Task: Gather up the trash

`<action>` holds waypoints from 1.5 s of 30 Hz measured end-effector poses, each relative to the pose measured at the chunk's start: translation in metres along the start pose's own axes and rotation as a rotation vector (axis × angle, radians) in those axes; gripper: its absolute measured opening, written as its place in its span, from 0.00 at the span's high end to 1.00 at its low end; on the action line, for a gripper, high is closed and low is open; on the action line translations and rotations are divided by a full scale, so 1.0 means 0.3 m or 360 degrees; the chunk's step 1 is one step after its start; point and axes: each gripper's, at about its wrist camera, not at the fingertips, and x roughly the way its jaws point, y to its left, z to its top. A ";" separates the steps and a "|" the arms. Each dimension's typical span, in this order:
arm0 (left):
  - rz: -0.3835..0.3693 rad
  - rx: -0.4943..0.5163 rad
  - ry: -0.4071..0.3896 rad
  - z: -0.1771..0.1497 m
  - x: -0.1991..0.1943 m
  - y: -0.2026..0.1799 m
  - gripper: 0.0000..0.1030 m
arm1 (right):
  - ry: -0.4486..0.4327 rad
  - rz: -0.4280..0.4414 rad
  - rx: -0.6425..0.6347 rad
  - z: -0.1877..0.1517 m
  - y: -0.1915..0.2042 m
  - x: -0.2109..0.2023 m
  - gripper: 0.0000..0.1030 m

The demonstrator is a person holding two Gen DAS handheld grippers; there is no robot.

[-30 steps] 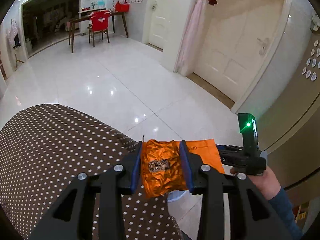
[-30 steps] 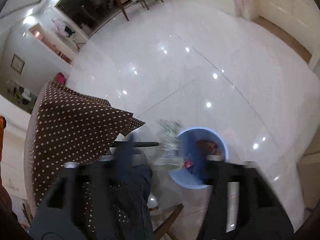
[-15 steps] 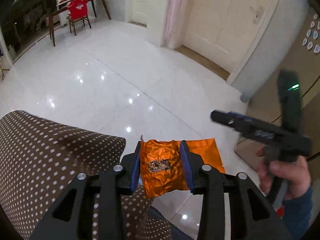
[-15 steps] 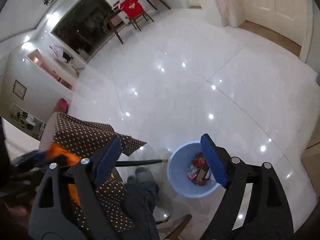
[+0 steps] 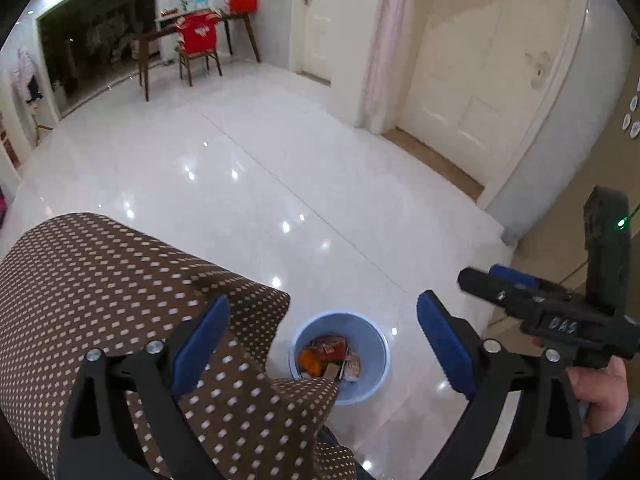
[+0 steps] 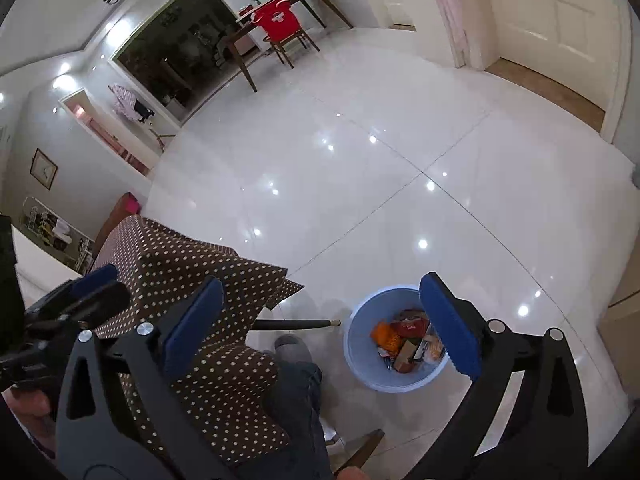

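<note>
Trash: crumpled orange foil wrapper (image 5: 310, 358) lies inside the round pale-blue plastic bin (image 5: 374, 364), among red and tan packets; in the right wrist view it sits at the bin's left side (image 6: 384, 336).
Bin: stands on the glossy white tile floor (image 5: 248, 200), just beside the hanging corner of the brown white-dotted tablecloth (image 5: 100, 280).
Left gripper (image 5: 322, 344): blue-padded jaws have just been opening and stand wide apart, nothing between them; the wrapper is below, in the bin, seen through the gap.
Right gripper (image 6: 320, 324): jaws have also just been opening, spread wide and empty; its right pad overlaps the bin's rim in view, though probably well above it.
Person: a hand (image 5: 600, 384) holds the right gripper's handle; a jeans leg and grey slipper (image 6: 294, 346) show beside the bin.
</note>
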 end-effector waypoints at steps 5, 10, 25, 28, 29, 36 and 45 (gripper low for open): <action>0.0068 -0.0026 -0.0119 -0.027 -0.129 0.022 0.07 | -0.0030 -0.0003 -0.0093 -0.016 0.113 -0.044 0.06; 0.0168 -0.0054 -0.0274 -0.059 -0.292 0.042 0.06 | -0.0084 -0.0010 -0.0161 -0.021 0.218 -0.120 0.06; 0.0624 -0.0385 -0.0691 -0.317 -0.782 0.173 0.05 | -0.0319 -0.0042 -0.0597 -0.153 0.672 -0.396 0.06; 0.0694 -0.0399 -0.0754 -0.365 -0.855 0.181 0.05 | -0.0373 -0.0051 -0.0698 -0.190 0.749 -0.431 0.06; 0.0713 -0.0397 -0.0770 -0.378 -0.875 0.182 0.05 | -0.0395 -0.0039 -0.0723 -0.202 0.771 -0.444 0.06; 0.0764 -0.0461 -0.0917 -0.490 -0.997 0.148 0.05 | -0.0558 -0.0009 -0.0796 -0.265 0.850 -0.522 0.06; 0.0796 -0.0485 -0.1016 -0.521 -1.105 0.103 0.05 | -0.0729 -0.0009 -0.0852 -0.347 0.892 -0.635 0.06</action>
